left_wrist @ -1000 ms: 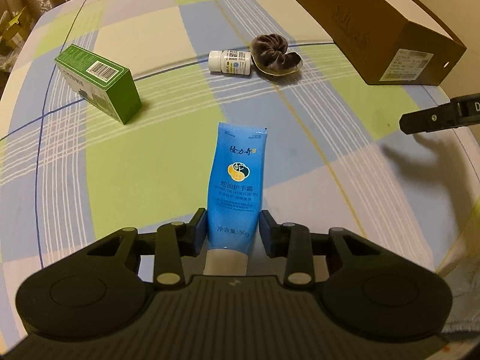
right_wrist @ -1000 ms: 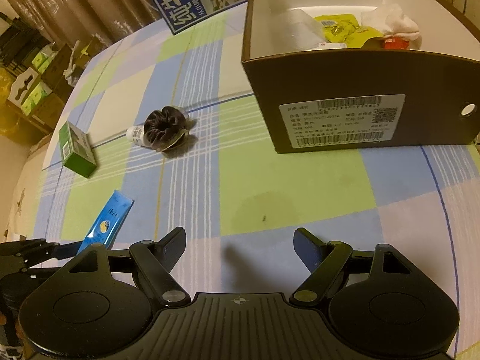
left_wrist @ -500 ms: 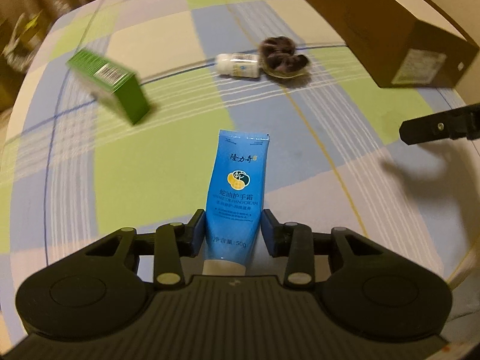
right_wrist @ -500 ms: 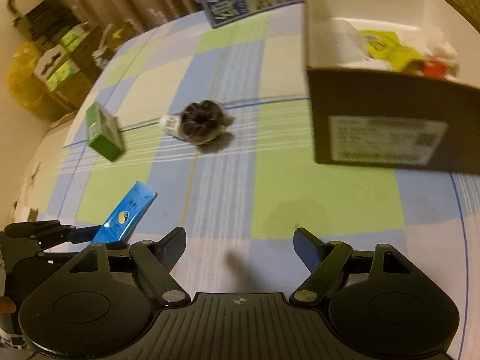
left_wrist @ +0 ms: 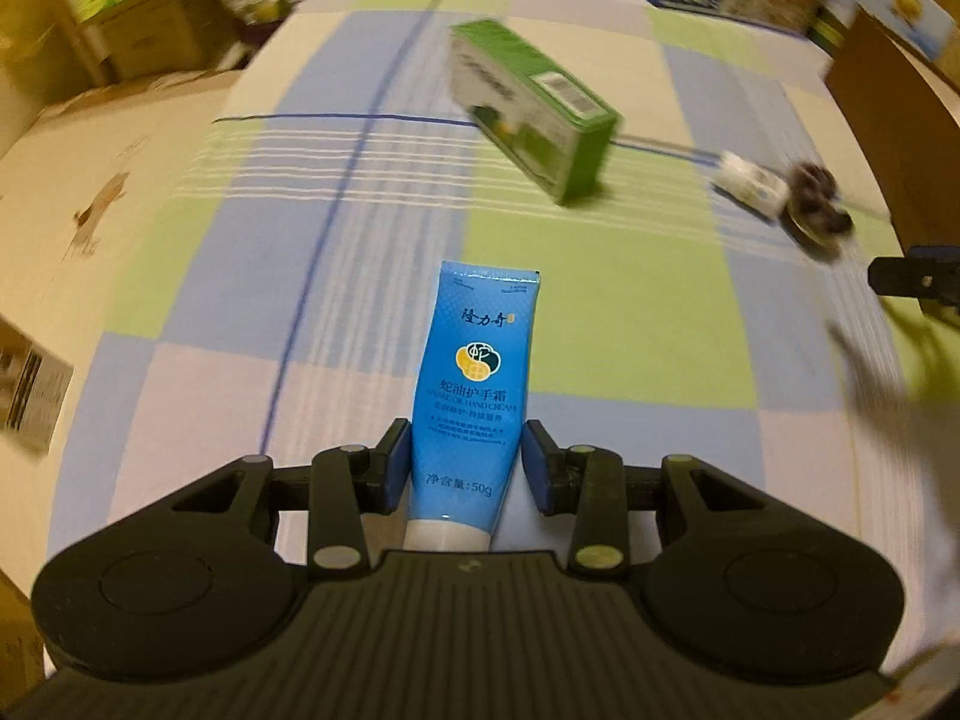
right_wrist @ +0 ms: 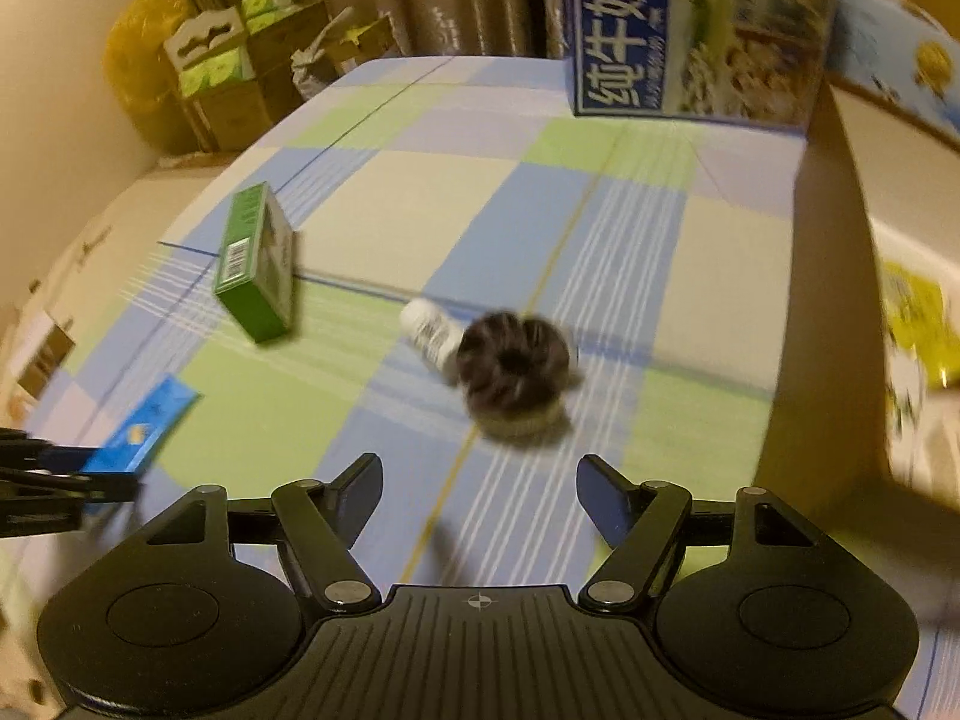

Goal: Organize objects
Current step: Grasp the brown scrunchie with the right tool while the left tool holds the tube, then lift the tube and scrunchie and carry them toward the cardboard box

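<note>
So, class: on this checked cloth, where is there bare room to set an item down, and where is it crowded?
Bare patches: the green square between the blue tube and the green box; the pale square behind the scrunchie, toward the milk carton. Crowded: the white bottle touches the scrunchie, close beside the cardboard box.

Two low wrist views, shared green box.

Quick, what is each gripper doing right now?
Left gripper: shut on the blue hand cream tube.
Right gripper: open, holding nothing.
</note>
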A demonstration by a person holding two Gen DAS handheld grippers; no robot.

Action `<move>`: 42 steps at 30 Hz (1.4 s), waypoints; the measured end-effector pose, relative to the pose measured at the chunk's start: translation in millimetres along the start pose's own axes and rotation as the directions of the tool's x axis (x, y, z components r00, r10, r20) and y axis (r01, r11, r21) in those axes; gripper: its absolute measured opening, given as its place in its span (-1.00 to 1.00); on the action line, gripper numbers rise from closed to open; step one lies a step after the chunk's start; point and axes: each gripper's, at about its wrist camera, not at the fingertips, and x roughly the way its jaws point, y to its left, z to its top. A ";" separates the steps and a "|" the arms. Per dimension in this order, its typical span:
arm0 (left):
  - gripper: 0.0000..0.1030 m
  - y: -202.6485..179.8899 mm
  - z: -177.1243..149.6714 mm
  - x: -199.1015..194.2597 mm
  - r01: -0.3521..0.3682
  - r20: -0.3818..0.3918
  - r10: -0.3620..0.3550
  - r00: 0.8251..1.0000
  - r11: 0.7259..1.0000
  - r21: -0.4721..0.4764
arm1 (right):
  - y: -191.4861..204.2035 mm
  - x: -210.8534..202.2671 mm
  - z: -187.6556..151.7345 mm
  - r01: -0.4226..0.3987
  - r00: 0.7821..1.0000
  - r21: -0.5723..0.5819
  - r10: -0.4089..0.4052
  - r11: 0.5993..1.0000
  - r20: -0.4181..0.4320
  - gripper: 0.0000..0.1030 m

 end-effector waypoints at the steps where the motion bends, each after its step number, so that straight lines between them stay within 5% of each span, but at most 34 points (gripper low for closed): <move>1: -0.34 2.2 1.4 0.9 -0.005 0.001 0.005 1.000 1.000 -0.016 | -0.1 5.7 3.9 0.007 1.000 -0.016 -0.007 1.000 -0.001 0.34; 11: -0.33 3.0 10.4 7.2 -0.022 0.002 0.022 1.000 0.998 -0.051 | -4.0 55.9 26.6 0.062 0.997 -0.142 -0.067 0.988 -0.032 0.31; 15: -0.33 1.1 11.9 8.4 -0.029 -0.001 0.029 1.000 0.999 -0.045 | -7.2 64.9 26.9 0.062 0.996 -0.171 -0.072 0.983 -0.050 -0.18; 22: -0.33 -1.8 13.2 8.6 -0.041 -0.012 0.041 0.999 0.999 -0.026 | -7.1 56.6 22.0 0.045 0.997 -0.159 -0.054 0.986 -0.051 -0.44; 42: -0.36 -8.2 -13.1 -6.4 -0.002 -0.042 0.005 0.999 0.998 0.056 | -0.4 -9.1 -49.8 -0.104 0.988 0.050 0.109 0.993 -0.107 -0.51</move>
